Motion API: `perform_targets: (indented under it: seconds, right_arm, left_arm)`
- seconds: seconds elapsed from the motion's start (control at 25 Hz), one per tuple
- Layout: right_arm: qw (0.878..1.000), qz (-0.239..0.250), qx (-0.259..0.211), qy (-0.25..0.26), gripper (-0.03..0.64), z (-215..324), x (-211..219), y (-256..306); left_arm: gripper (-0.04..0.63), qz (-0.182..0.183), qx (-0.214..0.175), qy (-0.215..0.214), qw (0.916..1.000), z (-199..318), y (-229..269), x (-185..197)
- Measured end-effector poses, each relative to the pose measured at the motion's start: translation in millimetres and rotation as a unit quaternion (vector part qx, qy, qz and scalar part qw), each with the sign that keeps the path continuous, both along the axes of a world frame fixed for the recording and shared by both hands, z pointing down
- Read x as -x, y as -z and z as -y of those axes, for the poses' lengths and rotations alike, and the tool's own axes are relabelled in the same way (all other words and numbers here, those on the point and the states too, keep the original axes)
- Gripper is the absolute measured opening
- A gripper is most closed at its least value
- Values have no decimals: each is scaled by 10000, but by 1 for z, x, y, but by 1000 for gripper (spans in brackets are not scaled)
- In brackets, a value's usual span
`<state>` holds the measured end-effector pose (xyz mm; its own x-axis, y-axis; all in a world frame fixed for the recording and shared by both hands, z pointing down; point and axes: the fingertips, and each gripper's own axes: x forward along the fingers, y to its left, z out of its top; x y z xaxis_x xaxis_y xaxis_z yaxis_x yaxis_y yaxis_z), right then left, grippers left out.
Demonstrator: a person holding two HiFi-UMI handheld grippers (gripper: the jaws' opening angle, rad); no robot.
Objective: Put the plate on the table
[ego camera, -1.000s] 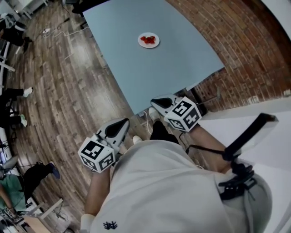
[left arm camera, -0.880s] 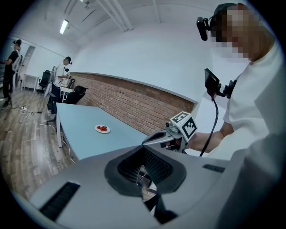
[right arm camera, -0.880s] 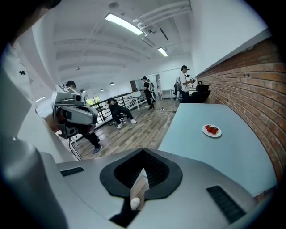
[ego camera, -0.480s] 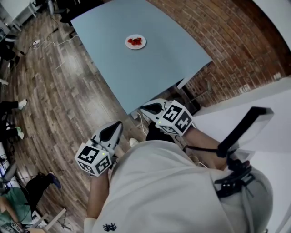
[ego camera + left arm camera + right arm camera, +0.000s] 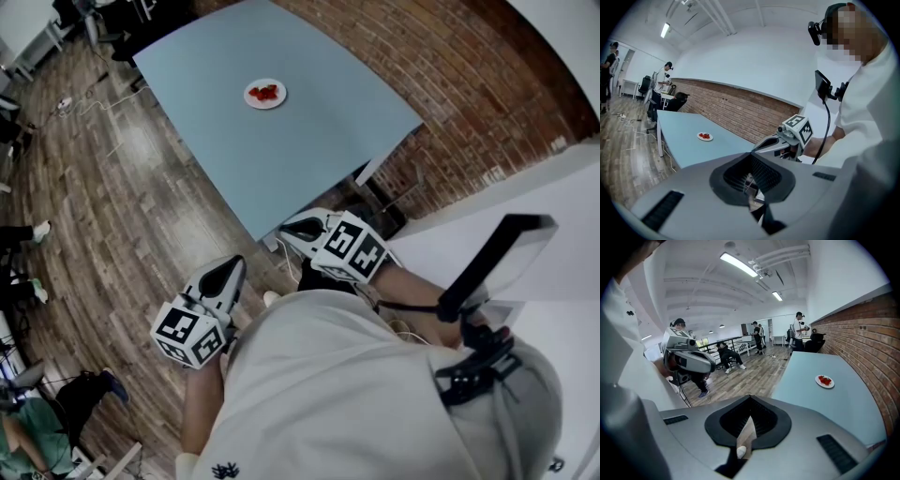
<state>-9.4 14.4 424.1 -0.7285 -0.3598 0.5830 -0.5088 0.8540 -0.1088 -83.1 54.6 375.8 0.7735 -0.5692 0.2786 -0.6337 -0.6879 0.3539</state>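
Observation:
A small white plate [image 5: 265,94] with red pieces on it rests on the light blue table [image 5: 319,150], far ahead of me. It also shows as a small plate [image 5: 705,136] in the left gripper view and a plate [image 5: 825,381] in the right gripper view. My left gripper [image 5: 229,268] hangs low over the wooden floor, close to my torso, jaws shut and holding nothing. Beside the table's near corner my right gripper [image 5: 287,228] is also shut and holds nothing. Both are well short of the plate.
A brick wall [image 5: 450,84] runs along the table's right side. Wooden floor [image 5: 122,206] with cables lies to the left. Several people and chairs [image 5: 726,355] occupy the far end of the room. A black device on an arm [image 5: 487,267] juts from my chest.
The table and plate have slid left in the head view. Both grippers stay shut near my torso and have drifted slightly left.

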Motion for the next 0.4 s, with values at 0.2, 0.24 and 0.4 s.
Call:
perform_targets:
  seconds: [0.2,0.24,0.4]
  right_arm:
    - [10000,-61,14,21,8,0,3,-3]
    - [9999,-111,-17,37,8,0,4,-4]
    - [9993,-300,-159,132,8,4,8,-4]
  left_arm:
    - [2,24,56,-16,10000,1,-4,1]
    - [2,29,66,-13,10000,1,-5,2]
    - [2,43,70,18,10000,5,-5,5]
